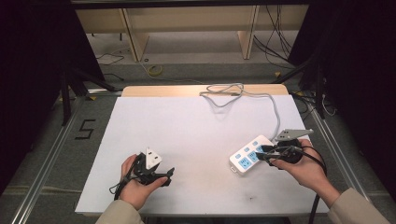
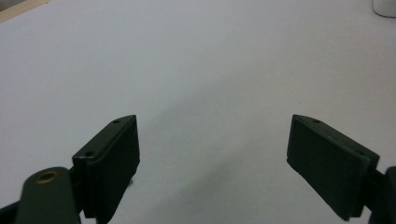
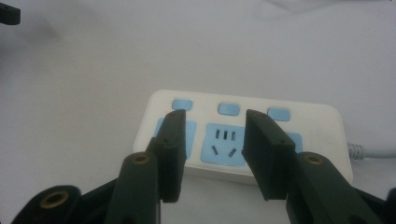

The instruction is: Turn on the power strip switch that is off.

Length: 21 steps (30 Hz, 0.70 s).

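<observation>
One white sheet (image 1: 187, 140) covers the table, perhaps paper; bare floor (image 1: 196, 46) beyond.

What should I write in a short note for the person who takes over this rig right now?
Left gripper: jaws open, nothing between them, over bare white table at the near left.
Right gripper: jaws open, nothing held, poised just above the white power strip, framing its middle blue socket.
Power strip lies flat at the right; its grey cable runs to the far edge.
Done: nothing visibly plugged or gripped.
Left: probably handling the strip.
</observation>
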Each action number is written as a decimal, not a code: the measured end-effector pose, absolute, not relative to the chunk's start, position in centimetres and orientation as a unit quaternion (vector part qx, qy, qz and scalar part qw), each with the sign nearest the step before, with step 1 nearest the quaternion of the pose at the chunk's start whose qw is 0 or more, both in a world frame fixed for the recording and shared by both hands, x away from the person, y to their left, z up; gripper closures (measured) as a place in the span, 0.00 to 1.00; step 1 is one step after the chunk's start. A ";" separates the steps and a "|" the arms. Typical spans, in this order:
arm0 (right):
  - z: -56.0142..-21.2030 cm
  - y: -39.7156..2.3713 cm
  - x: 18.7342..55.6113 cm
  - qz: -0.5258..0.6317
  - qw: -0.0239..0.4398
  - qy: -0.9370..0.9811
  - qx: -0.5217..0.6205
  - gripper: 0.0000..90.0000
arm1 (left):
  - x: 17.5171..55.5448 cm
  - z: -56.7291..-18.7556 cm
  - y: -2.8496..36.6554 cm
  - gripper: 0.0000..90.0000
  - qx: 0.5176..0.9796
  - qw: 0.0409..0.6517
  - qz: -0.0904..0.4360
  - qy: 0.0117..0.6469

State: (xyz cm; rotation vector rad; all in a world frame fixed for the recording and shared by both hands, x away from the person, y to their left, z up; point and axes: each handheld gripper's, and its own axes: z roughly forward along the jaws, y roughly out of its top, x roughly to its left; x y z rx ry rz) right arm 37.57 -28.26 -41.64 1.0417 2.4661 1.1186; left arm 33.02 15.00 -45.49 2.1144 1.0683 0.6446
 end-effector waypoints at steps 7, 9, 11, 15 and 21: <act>-41.6 -28.7 37.2 0.386 0.122 0.842 0.357 0.66 | 33.0 -45.5 15.0 0.18 0.811 0.337 0.247 0.410; -41.7 -28.9 37.1 0.387 0.121 0.841 0.357 0.66 | 32.9 -45.5 15.0 0.18 0.811 0.337 0.247 0.409; -41.7 -29.1 37.0 0.390 0.122 0.840 0.356 0.65 | 32.9 -45.5 15.0 0.18 0.811 0.337 0.247 0.409; -41.9 -29.5 36.8 0.394 0.122 0.839 0.356 0.64 | 32.9 -45.5 14.9 0.18 0.811 0.337 0.246 0.409; -42.0 -30.3 36.4 0.401 0.125 0.835 0.355 0.62 | 32.9 -45.5 14.9 0.18 0.811 0.337 0.247 0.409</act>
